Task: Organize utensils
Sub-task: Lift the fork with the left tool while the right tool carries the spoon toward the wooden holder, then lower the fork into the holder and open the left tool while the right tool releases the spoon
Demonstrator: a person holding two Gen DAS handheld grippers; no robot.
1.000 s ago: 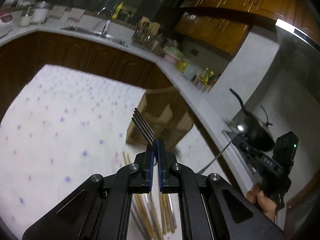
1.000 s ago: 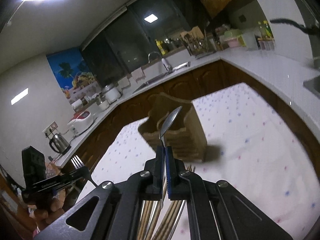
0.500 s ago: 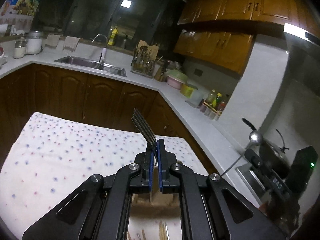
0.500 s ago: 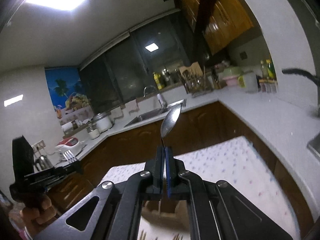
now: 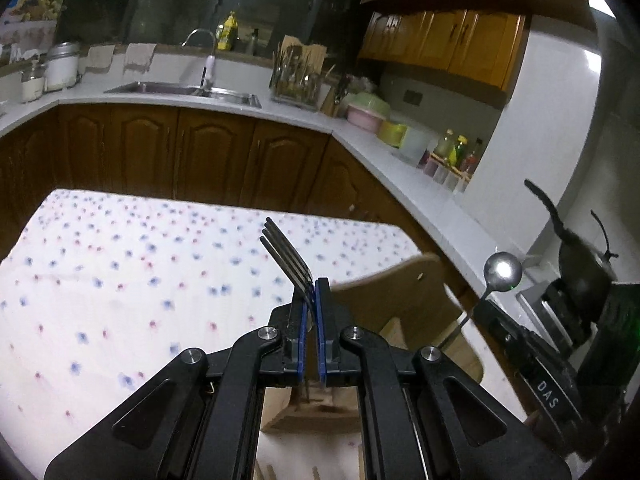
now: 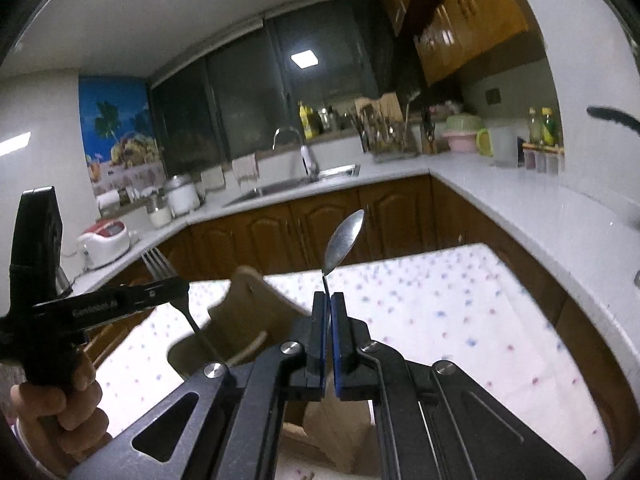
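Now wooden caddy (image 5: 404,304) beneath fork (image 5: 286,254) and spoon (image 6: 344,240) — chopsticks (earlier central) nearly gone.

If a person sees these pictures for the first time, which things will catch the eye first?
The fork, tines up, clamped in the left gripper, and the spoon, bowl up, clamped in the right gripper. Both are held above the wooden utensil holder on the dotted tablecloth.

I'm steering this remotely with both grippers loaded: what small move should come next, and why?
Probably lower the left gripper so the fork's handle end slides into the wooden holder. Its jaws are shut on the fork, tines up, with the holder's opening right beneath. The right gripper, shut on the spoon, sits just beside it, so moving one at a time likely avoids a clash.
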